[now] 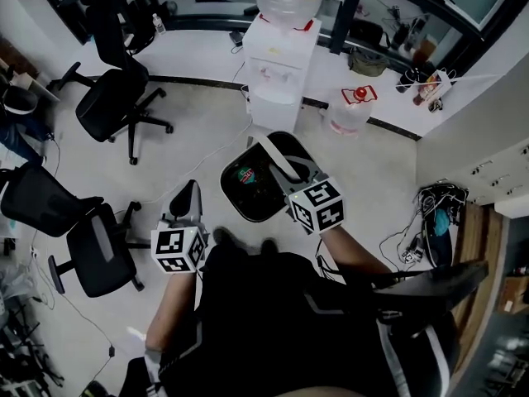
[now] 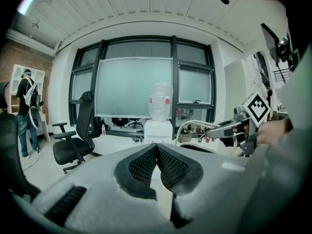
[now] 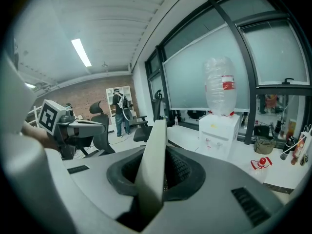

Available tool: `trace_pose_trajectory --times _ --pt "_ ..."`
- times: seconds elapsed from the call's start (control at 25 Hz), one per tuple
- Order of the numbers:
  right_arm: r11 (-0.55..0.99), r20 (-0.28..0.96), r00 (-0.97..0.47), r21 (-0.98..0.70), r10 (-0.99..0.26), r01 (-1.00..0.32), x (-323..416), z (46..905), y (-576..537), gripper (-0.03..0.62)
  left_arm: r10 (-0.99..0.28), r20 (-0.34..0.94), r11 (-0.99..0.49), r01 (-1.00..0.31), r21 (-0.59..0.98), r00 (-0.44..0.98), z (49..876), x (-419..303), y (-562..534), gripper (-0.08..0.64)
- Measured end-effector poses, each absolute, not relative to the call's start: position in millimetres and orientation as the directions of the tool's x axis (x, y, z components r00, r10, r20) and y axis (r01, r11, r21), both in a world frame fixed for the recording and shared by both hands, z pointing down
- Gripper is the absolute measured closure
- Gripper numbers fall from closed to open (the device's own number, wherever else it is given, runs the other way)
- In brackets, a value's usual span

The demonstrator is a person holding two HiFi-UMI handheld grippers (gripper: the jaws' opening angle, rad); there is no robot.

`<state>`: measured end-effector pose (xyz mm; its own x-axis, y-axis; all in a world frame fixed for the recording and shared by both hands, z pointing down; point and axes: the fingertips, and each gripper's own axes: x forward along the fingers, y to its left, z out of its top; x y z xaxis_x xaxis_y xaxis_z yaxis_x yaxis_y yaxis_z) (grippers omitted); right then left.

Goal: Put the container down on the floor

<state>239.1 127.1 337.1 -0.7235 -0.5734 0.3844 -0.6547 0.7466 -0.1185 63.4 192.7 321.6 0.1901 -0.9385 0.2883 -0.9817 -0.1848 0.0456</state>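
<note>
Container (image 1: 248, 190) hangs by its white handle (image 1: 279, 157) in front of the person, over the floor (image 1: 190, 135). It looks like it is in the air, but I cannot tell for sure. The right gripper (image 1: 289, 172) is pinching the handle between its jaws. The left gripper (image 1: 189, 190) holds nothing, and its jaws are pressed together.

I think the step now is to bring the container down. It should go down slowly and straight, so it does not swing or tip. The bare floor just under it looks like a good spot, away from the water cooler (image 1: 277, 73) and the chair (image 1: 116, 98). The right gripper should only let go once the bottom sits flat. The left gripper should stay out of the way.
</note>
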Motion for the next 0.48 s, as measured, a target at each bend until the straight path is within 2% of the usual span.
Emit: trace_pose_trajectory --times 0.48 --pt "0.720 0.406 -0.689 -0.101 -0.600 -0.687 189.8 336.7 62.1 0.526 -0.928 0.270 -0.241 -0.967 0.087 0.256 332.9 14.4 109.8 0.549"
